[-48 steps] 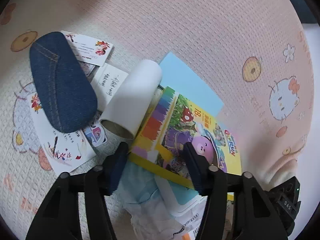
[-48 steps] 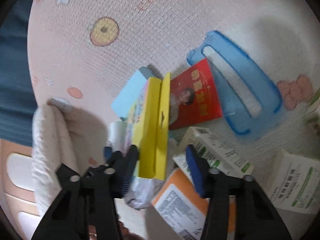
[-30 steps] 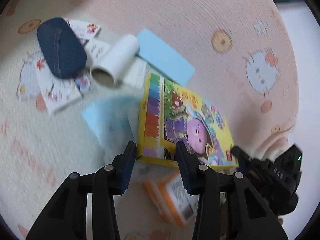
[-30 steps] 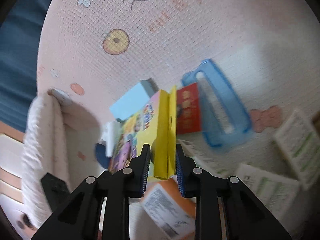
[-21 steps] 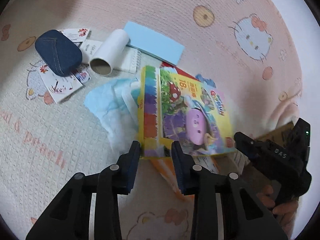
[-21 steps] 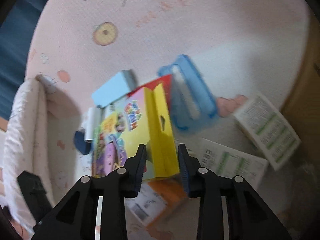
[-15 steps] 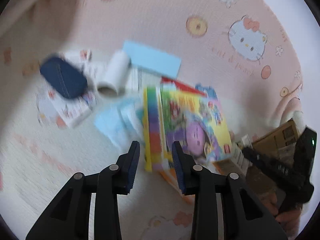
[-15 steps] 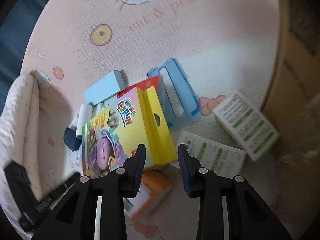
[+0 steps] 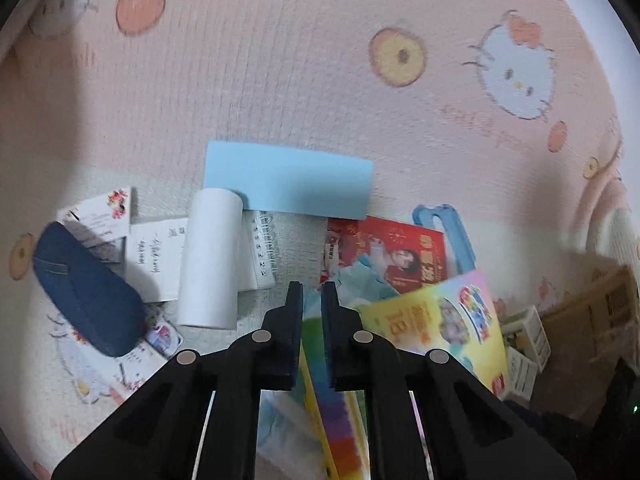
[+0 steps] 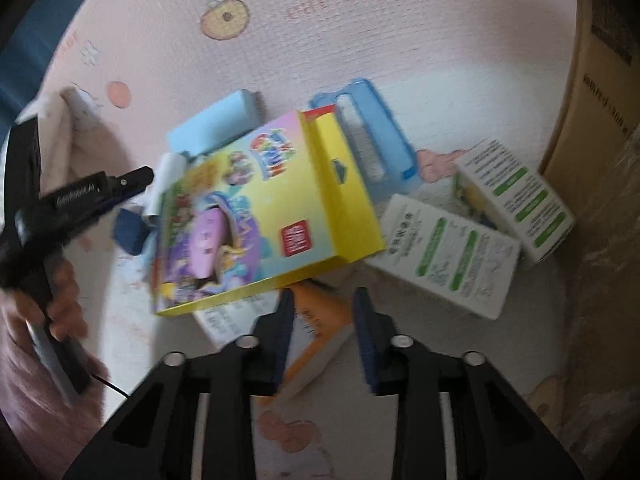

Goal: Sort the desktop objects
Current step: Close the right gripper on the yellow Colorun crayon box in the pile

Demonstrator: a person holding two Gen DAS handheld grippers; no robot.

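Observation:
The colourful crayon box (image 10: pixel 256 216) lies tilted on the pile of small boxes, free of both grippers. My right gripper (image 10: pixel 324 300) hovers just below its yellow edge; the jaws are closing with nothing pressed between them, and an orange-and-white box (image 10: pixel 320 328) lies underneath. My left gripper (image 9: pixel 312 300) is closing, with only a slit left between its fingers and nothing visibly pinched. The crayon box (image 9: pixel 440 320) and its rainbow side pass beneath that gripper. In the right wrist view the left gripper (image 10: pixel 146 174) points at the box's upper left corner, held by a person's hand (image 10: pixel 60 300).
Two white-and-green boxes (image 10: pixel 444 248) (image 10: pixel 516 200) lie right of the pile, with a cardboard carton (image 10: pixel 592 80) beyond them. A blue plastic frame (image 10: pixel 368 136), red booklet (image 9: pixel 400 252), light blue block (image 9: pixel 288 176), white roll (image 9: pixel 210 260), spiral notepad (image 9: pixel 260 248) and denim case (image 9: pixel 84 296) lie on the pink mat.
Both grippers had the crayon box between their jaws and carried it toward the carton. Both have let go; it now rests on the pile. The left jaws have drawn almost together.

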